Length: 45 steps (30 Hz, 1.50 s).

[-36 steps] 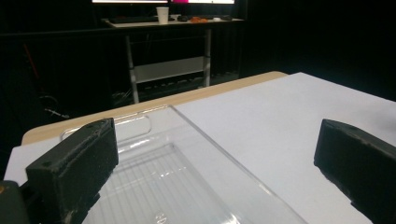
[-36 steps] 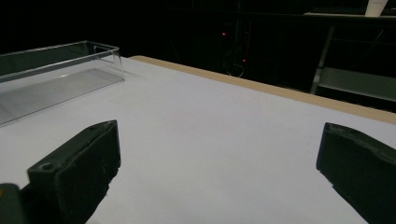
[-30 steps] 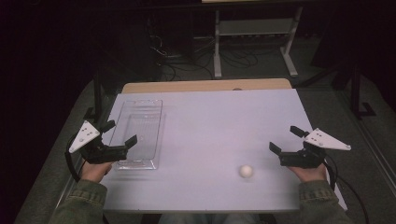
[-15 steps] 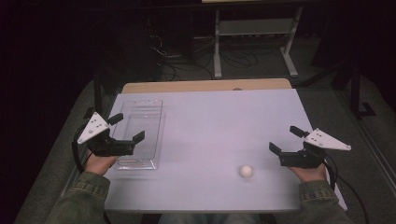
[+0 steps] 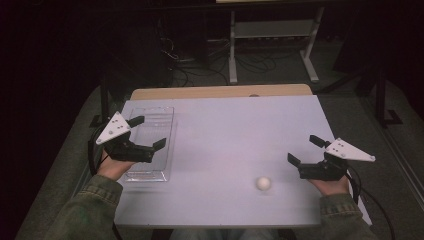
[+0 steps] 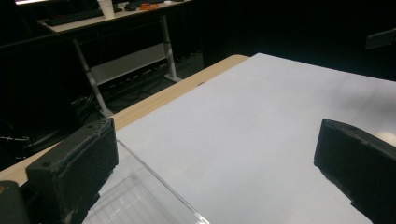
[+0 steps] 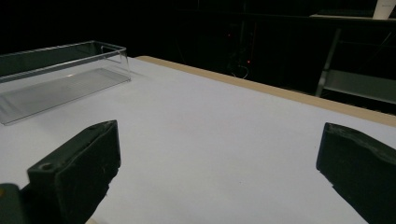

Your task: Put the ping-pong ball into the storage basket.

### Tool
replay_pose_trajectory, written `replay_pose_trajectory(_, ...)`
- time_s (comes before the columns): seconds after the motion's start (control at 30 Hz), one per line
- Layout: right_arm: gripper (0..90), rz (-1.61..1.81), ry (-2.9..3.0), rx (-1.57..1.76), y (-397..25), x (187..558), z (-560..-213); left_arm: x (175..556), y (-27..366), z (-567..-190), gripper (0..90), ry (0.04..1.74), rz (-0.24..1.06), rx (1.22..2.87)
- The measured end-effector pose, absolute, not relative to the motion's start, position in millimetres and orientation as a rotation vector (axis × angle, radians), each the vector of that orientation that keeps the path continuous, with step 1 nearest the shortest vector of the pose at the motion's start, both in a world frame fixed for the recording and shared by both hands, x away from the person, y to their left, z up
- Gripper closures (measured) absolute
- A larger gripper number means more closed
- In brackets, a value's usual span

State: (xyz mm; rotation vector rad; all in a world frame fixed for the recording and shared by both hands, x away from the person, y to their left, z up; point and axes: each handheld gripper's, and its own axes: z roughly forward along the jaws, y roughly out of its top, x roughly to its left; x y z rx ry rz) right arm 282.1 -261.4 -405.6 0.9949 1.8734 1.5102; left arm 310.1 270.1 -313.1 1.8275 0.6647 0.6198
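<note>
Left gripper (image 5: pixel 148 133), jaws wide and empty, hovers over the clear rectangular plastic tray (image 5: pixel 159 119) at the white tabletop's (image 5: pixel 230 135) left edge; right gripper (image 5: pixel 305 150), likewise gaping and empty, sits near the small white ball (image 5: pixel 263 183).

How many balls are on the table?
1: the ball lies near the table's front edge, left of the right gripper, apart from it. None seem hidden.

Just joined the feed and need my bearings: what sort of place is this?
Probably a lab or workshop test bench: a table under a plain white sheet, a metal-framed bench behind it, and loose cables on the dark floor.
</note>
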Motion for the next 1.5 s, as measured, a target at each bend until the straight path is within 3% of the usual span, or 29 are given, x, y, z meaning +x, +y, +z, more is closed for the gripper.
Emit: replay_pose_trajectory(1.5,0.0,1.560,1.814,1.017,-269.3,278.2,-399.4,339.9,170.4,-296.4,0.0,0.386,0.502,2.018)
